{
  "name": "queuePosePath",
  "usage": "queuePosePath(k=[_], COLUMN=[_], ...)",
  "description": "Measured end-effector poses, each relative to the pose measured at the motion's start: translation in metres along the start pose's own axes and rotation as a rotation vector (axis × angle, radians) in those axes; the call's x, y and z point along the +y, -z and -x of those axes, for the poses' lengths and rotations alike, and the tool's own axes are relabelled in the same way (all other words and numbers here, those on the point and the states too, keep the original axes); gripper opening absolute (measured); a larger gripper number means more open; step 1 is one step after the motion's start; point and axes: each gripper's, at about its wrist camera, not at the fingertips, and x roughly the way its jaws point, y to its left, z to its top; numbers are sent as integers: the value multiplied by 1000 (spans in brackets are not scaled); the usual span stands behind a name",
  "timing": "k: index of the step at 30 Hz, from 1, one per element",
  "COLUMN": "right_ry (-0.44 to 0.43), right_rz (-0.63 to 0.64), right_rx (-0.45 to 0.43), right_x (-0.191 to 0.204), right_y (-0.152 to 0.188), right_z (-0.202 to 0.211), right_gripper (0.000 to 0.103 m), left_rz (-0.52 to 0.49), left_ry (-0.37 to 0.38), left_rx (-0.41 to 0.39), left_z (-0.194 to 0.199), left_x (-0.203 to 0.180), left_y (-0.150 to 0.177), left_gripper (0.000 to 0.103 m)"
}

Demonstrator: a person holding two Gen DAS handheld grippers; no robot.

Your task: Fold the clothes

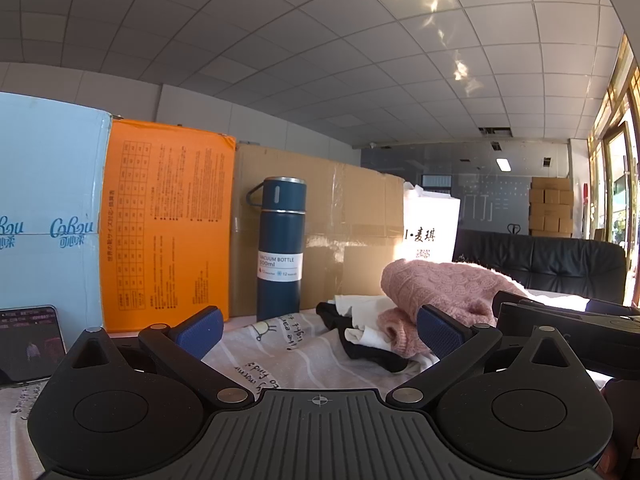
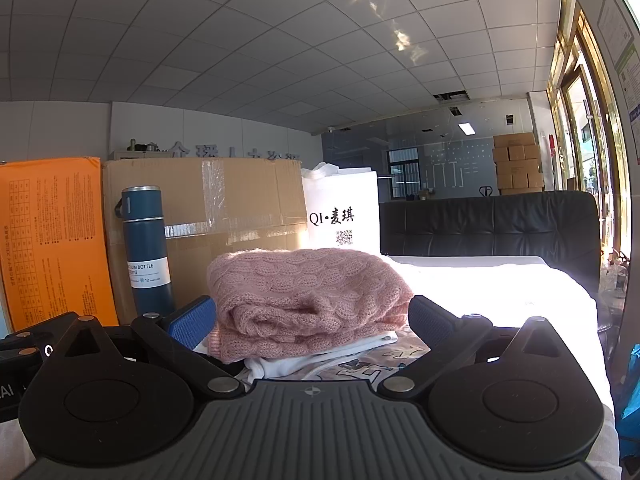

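Jaws spread, folded pink sweater (image 2: 304, 300) between

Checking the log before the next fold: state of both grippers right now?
Left gripper: open, holding nothing, above the printed sheet.
Right gripper: open, holding nothing, fingers either side of the folded pink knit sweater.

Both wrist cameras sit low over the bed (image 2: 500, 280), facing its far edge; both show the pink sweater (image 1: 448, 288) and the bottle (image 2: 146, 252).
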Motion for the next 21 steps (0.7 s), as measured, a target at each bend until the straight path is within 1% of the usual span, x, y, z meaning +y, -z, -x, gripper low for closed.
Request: queuePosePath(k=[21], right_ry=[-3], right_rz=[-4], right_rx=[-3], right_x=[-1], right_y=[-1], right_z=[0], right_gripper=[103], left_rz=[2], left_ry=[-1], left_rx=[7], left_z=[0], left_x=[-1], left_y=[0], left_gripper=[103])
